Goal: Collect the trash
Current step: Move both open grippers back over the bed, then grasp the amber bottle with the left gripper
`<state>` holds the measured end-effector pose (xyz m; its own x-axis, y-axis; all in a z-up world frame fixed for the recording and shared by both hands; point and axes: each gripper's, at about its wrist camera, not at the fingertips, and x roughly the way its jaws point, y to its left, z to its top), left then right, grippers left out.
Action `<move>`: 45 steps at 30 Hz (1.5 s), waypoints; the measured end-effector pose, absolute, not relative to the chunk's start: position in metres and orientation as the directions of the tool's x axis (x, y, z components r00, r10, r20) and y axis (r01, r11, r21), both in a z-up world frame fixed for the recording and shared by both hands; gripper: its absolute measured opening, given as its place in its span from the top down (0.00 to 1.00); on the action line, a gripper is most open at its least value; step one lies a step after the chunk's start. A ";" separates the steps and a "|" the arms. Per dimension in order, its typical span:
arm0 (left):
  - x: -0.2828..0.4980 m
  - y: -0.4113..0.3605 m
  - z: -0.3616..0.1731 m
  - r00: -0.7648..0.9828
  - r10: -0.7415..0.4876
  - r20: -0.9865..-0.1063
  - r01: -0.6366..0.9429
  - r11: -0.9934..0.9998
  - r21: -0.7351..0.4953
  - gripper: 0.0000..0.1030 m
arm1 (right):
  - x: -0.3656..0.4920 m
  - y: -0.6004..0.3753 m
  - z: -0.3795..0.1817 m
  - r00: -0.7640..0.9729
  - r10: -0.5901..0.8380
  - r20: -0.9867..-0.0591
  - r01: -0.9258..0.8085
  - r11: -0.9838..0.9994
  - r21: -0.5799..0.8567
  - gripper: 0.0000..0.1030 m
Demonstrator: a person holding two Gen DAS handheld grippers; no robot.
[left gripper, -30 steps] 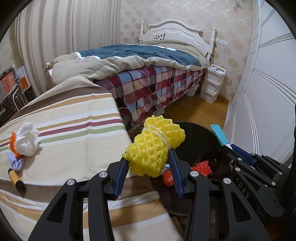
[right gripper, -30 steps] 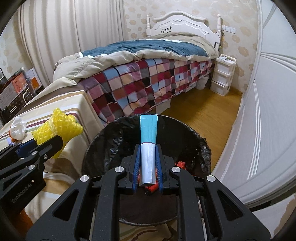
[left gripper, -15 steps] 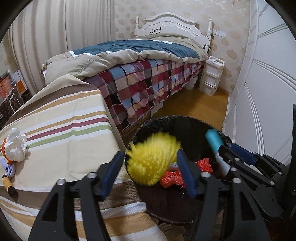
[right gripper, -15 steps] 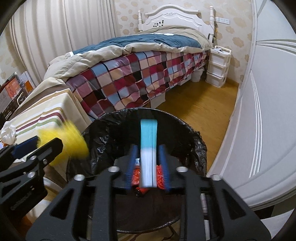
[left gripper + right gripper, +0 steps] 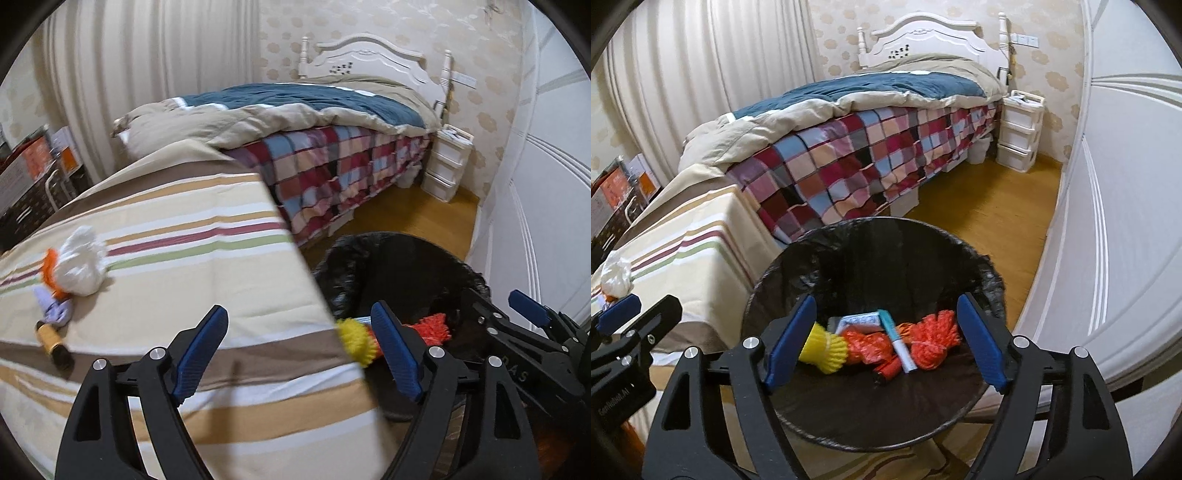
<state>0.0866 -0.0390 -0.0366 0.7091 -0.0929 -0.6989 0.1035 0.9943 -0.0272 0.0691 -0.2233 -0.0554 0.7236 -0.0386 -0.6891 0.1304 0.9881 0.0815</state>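
A black-lined trash bin (image 5: 960,251) stands by the striped table. Inside lie the yellow foam net (image 5: 823,349), orange nets (image 5: 923,343) and the teal-and-white tube (image 5: 897,339). My right gripper (image 5: 886,339) is open and empty above the bin. My left gripper (image 5: 299,350) is open and empty over the table's right edge; the bin (image 5: 388,258) and yellow net (image 5: 354,339) show beside it. On the table (image 5: 184,280) at the left lie a white crumpled wad (image 5: 83,269), an orange scrap (image 5: 50,264), a lilac scrap (image 5: 55,308) and a small brown bottle (image 5: 51,339).
A bed (image 5: 868,147) with a plaid cover stands behind the table and bin. A white drawer unit (image 5: 1019,129) is by the headboard. White wardrobe doors (image 5: 1115,221) run along the right. Boxes (image 5: 29,170) are at the far left.
Both grippers opened. The yellow net and the teal tube dropped into the bin. My left gripper swung back left over the table.
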 end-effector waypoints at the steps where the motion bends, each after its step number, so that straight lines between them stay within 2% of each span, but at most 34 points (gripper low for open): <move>1: 0.085 -0.033 -0.036 0.710 -0.082 -0.700 0.088 0.996 -0.027 0.23 | 0.068 -0.220 -0.055 0.723 -0.032 -0.690 0.122 0.989 0.082 0.24; 17: 0.052 0.063 -0.033 0.713 0.091 -0.695 -0.130 0.991 -0.003 0.22 | 0.057 -0.113 -0.040 0.712 0.132 -0.690 -0.099 0.991 0.087 0.21; 25: 0.050 0.103 -0.043 0.681 0.147 -0.717 -0.219 0.976 -0.007 0.22 | 0.061 -0.063 -0.049 0.657 0.187 -0.730 -0.200 0.977 0.070 0.21; 33: 0.075 0.127 -0.047 0.657 0.182 -0.732 -0.263 0.965 0.003 0.22 | 0.068 -0.044 -0.053 0.628 0.181 -0.757 -0.223 0.974 0.048 0.21; 45: 0.071 0.166 -0.057 0.606 0.148 -0.782 -0.292 0.955 -0.046 0.22 | 0.069 -0.034 -0.056 0.619 0.169 -0.767 -0.238 0.971 0.021 0.21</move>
<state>0.0709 0.1663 -0.0569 0.6059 0.1476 -0.7818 -0.2915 0.9555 -0.0456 0.0687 -0.0344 -0.0563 0.6187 0.1686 -0.7673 -0.2380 0.9710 0.0214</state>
